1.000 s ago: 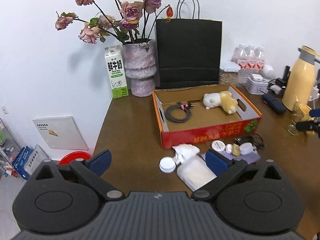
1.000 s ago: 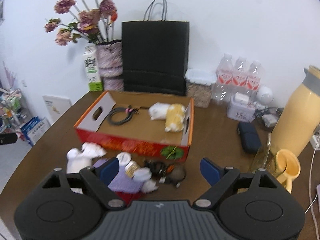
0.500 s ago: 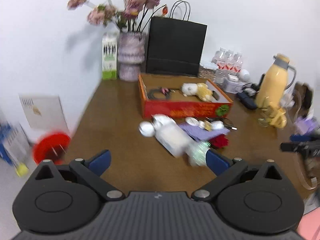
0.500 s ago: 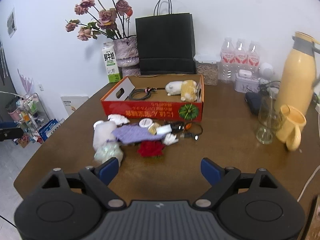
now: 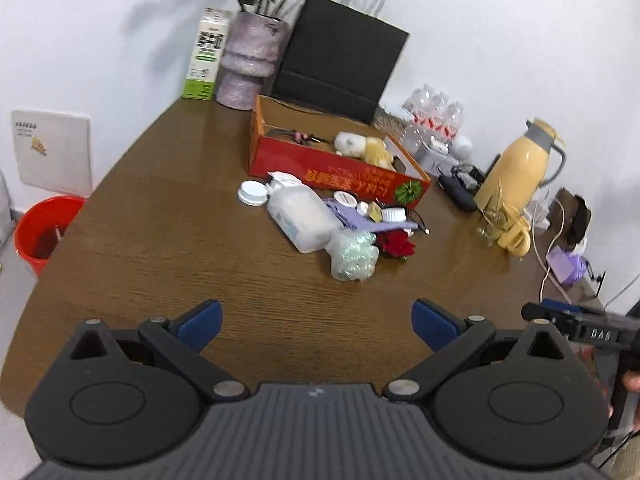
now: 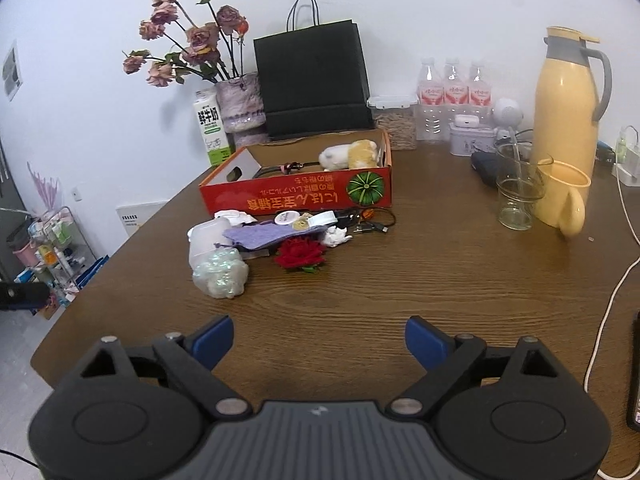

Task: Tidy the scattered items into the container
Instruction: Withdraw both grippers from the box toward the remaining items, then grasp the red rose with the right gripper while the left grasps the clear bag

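Observation:
A red cardboard box [image 5: 320,164] [image 6: 296,196] sits on the brown table with a plush toy [image 5: 362,147] [image 6: 348,155] and a coiled cable inside. In front of it lie scattered items: a white plastic jar [image 5: 302,216], its lid [image 5: 252,193], a pearly bath puff [image 5: 354,255] [image 6: 220,272], a purple cloth [image 6: 264,234], a red rose [image 5: 396,243] [image 6: 300,254], small round tins and a black cable [image 6: 368,220]. My left gripper [image 5: 316,318] and right gripper [image 6: 318,336] are both open and empty, held back from the pile above the near table edge.
A flower vase [image 5: 250,60], milk carton [image 5: 206,60] and black paper bag [image 5: 340,56] stand behind the box. A yellow thermos [image 6: 568,120], yellow mug [image 6: 566,196], glass [image 6: 516,196], water bottles [image 6: 452,100] and white cord [image 6: 608,308] are at the right. A red bucket [image 5: 44,232] is on the floor.
Both grippers have pulled back and up from the pile, so more of the table shows. Both stay open and empty. The items have not moved.

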